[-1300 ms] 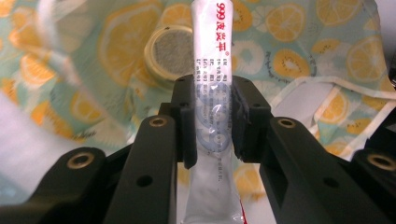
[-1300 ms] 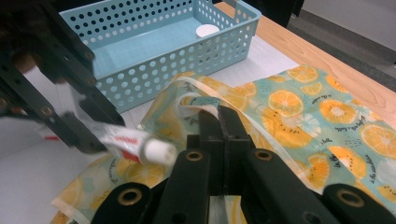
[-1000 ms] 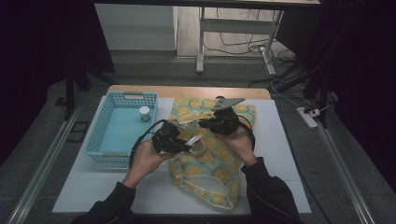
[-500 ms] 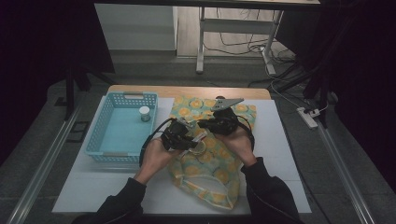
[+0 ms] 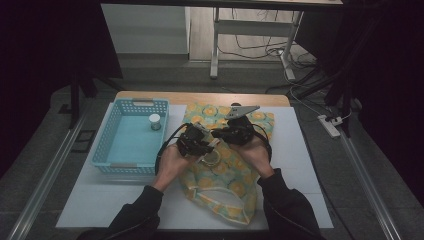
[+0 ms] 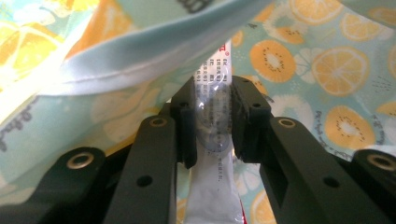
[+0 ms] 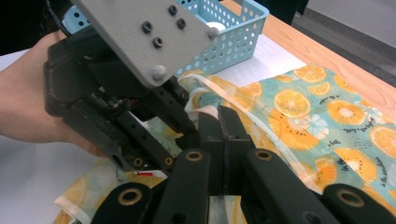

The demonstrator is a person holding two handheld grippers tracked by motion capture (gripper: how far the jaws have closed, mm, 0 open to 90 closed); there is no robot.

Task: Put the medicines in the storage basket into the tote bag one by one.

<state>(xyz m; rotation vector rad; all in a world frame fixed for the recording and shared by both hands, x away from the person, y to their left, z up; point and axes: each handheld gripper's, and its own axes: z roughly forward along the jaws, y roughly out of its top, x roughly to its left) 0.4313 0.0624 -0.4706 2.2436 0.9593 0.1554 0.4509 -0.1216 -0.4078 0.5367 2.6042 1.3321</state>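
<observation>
While the right gripper (image 7: pixel 219 140) pinches the limp bag's hem (image 7: pixel 261 135), the left gripper (image 6: pixel 214 122) clamps a light, probably slippery sachet (image 6: pixel 212 112) mid-body.

Change over the interval: the left hand-held gripper (image 5: pixel 202 144), jaws clamped on a white sachet (image 6: pixel 214 116), has shifted toward the right hand-held gripper (image 5: pixel 220 134) and slightly downward, its sachet tip now beneath the lifted edge of the fruit-print bag (image 5: pixel 220 175).
</observation>
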